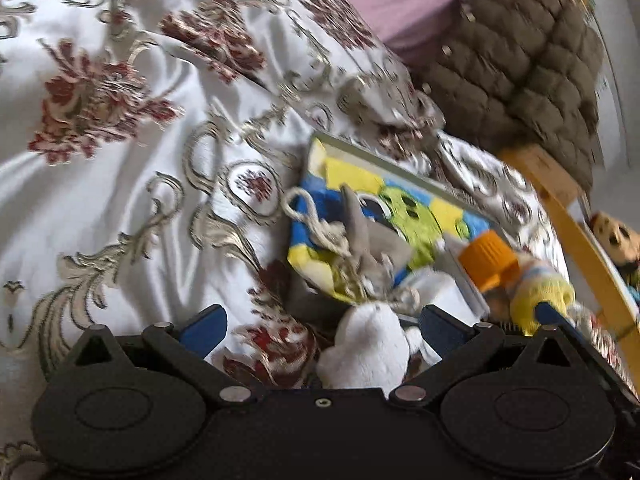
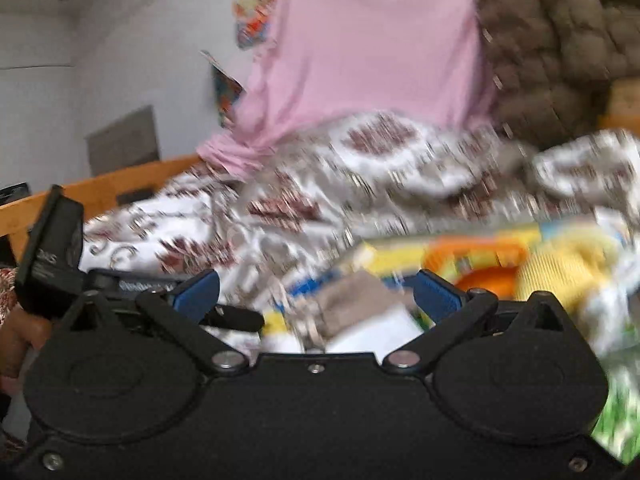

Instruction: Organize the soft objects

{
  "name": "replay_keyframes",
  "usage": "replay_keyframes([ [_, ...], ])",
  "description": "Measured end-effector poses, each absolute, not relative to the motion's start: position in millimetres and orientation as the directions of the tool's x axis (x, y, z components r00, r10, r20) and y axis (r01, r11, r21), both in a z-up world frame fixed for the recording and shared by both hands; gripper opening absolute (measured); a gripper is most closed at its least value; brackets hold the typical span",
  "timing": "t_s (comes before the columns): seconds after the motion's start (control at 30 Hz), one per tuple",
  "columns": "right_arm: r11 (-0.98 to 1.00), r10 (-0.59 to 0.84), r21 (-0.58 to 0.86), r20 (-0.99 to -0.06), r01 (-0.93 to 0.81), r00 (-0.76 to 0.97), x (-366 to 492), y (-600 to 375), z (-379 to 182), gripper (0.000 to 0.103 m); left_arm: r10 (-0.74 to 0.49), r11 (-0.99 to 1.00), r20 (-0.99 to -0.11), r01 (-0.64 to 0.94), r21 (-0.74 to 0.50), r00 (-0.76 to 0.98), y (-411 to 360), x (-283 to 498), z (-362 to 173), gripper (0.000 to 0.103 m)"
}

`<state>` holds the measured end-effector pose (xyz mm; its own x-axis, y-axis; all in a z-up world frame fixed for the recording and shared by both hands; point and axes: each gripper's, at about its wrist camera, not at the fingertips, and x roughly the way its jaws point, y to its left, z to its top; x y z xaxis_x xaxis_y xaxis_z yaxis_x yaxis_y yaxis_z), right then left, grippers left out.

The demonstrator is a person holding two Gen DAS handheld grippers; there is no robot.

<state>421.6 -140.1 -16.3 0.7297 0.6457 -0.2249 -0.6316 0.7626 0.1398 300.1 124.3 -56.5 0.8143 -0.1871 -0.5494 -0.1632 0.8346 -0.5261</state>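
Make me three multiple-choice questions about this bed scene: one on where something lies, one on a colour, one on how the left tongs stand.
1. Where does the grey plush toy lie?
A. on the colourful book
B. on the brown quilted cushion
C. on the floor

2. What colour is the bottle cap?
A. green
B. orange
C. black

3. How do the left tongs stand?
A. shut on the book
B. open, holding nothing
C. out of view

Answers: 1 A, it drapes over the book's cover. 2 B, plainly orange. 3 B, both blue fingers stand wide apart; the white plush only shows between them.
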Motion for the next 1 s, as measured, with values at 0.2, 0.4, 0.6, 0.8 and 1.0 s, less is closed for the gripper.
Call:
replay_keyframes([
  [0.2,0.789,0.613,0.233,-0.364,-0.569,0.701,423.0,-152.8,-34.3,0.102,-0.224,0.862,-0.562,-0.107,-0.496,0.796,114.3,303.6,-59.3,0.102],
  [0.4,0.814,0.579,0.271,-0.461,-0.514,0.673,422.7,-152.8,-46.2,0.102,-0.237,0.877,-0.577,-0.083,-0.473,0.782,109.9,305.9,-59.7,0.100],
  [0.6,0.828,0.555,0.254,-0.497,-0.500,0.667,430.2,-138.3,-54.7,0.087,-0.237,0.896,-0.581,-0.055,-0.440,0.779,106.0,305.6,-58.8,0.085],
  [0.8,0.835,0.540,0.234,-0.522,-0.497,0.661,436.9,-125.3,-58.3,0.064,-0.286,0.894,-0.597,-0.017,-0.449,0.750,105.0,309.8,-61.1,0.059],
  [1.0,0.842,0.525,0.212,-0.531,-0.495,0.665,436.8,-119.1,-59.5,0.044,-0.300,0.892,-0.598,-0.003,-0.451,0.743,103.4,310.7,-62.5,0.046],
])
